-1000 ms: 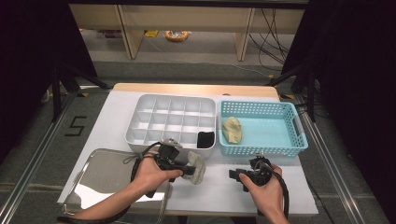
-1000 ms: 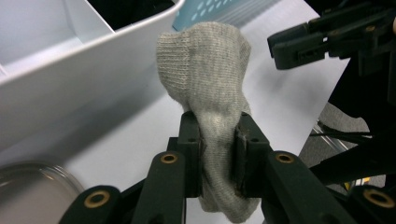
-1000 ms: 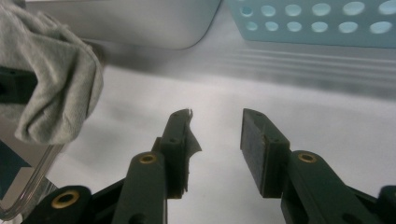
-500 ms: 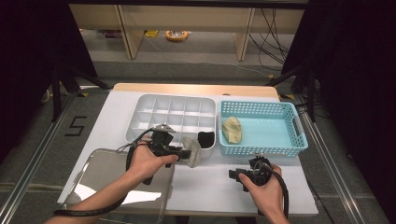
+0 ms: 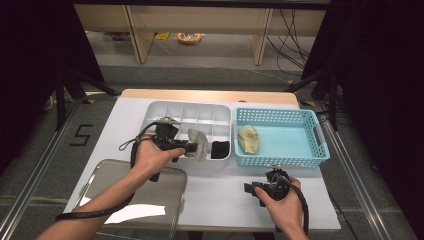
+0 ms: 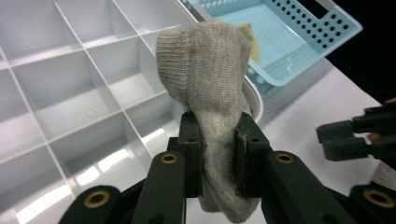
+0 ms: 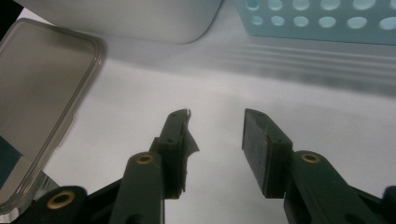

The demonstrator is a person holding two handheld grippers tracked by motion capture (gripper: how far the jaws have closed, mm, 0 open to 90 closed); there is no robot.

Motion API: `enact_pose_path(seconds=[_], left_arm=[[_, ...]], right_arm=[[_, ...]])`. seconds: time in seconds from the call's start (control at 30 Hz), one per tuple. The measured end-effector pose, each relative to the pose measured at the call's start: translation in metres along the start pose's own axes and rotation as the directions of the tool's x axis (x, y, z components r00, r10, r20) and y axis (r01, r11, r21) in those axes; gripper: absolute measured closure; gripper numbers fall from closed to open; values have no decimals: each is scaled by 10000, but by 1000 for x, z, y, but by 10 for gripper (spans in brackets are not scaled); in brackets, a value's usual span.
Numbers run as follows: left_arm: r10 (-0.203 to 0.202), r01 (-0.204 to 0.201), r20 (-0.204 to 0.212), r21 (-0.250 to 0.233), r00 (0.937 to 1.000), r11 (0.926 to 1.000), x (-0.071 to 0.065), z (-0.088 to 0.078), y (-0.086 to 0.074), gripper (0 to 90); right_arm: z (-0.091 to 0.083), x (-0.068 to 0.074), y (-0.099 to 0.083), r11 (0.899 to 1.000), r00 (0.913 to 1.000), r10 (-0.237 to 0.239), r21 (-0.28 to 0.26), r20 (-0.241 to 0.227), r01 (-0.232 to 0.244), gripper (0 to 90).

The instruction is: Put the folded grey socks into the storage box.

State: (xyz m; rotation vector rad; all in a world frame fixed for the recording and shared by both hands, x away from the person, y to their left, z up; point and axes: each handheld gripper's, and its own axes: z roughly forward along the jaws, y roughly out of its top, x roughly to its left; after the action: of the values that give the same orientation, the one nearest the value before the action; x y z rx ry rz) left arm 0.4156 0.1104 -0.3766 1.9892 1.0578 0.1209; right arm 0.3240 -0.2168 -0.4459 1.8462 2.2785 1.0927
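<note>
Jaws of the left gripper (image 6: 218, 154) are seen clamped on a grey sock (image 6: 210, 88), which is pinched low on its length so that most of the knit stands up beyond the pads and a short end hangs beneath them. Such a grip is judged to suit a drop: with the bulk carried ahead of the tool, the sock can be lowered first into a cell and let go. In the high view the left gripper (image 5: 192, 146) is held over the front right part of the white divided organiser (image 5: 165, 107), with the sock (image 5: 199, 143) just beside the corner cell in which a dark item (image 5: 219, 149) already lies. Which cell is aimed at cannot be told. From the left gripper view, empty cells are shown beneath and behind the sock, and the blue basket (image 6: 336, 32) is seen farther off with a yellowish cloth (image 5: 248, 139) lying in it. The right gripper (image 7: 215, 140) is kept low over the bare white table (image 7: 299, 93) near the front edge, well apart from the sock, its jaws having just been opening, with nothing between them. It is judged to be parked out of the way. A clear lid (image 5: 135, 195) lies at the front left, touched by nothing.
</note>
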Motion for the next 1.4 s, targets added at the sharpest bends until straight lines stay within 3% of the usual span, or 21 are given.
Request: enact_pose_path(seconds=[0.17,0.23,0.43,0.5,0.57,0.7,0.73,0.93,1.4], left_arm=[[64,-53,-600,199,9982,9998,9,11,7,750],[299,-252,-968,487,9949,9985,12,17,8,750],[506,-381,-1255,997,9908,9943,15,30,7,750],[866,-696,-1519,1140,9846,9910,13,35,6,750],[922,-728,-1418,1364,9856,9880,12,39,6,750],[1013,-770,-1367,1730,9854,9819,10,48,4,750],[1059,-808,-1400,1746,9845,9813,10,50,4,750],[1096,-794,-1360,2103,9846,9744,10,59,4,750],[799,-483,-951,2972,9923,9536,12,78,8,750]], right_arm=[[1,0,0,9999,9999,31,103,150,-33,614],[1,0,0,10000,10000,26,81,18,-26,614],[1,0,0,9999,9998,-37,169,180,34,614],[2,0,0,9998,9999,-48,169,162,45,614],[2,0,-1,9999,9999,-63,94,-97,63,614],[3,2,-1,9997,9998,173,161,-25,-172,614],[3,1,-1,9999,10000,-29,128,-16,30,614],[2,1,-1,9997,9999,-75,215,153,71,614],[4,2,-1,9996,9999,-105,247,105,102,614]])
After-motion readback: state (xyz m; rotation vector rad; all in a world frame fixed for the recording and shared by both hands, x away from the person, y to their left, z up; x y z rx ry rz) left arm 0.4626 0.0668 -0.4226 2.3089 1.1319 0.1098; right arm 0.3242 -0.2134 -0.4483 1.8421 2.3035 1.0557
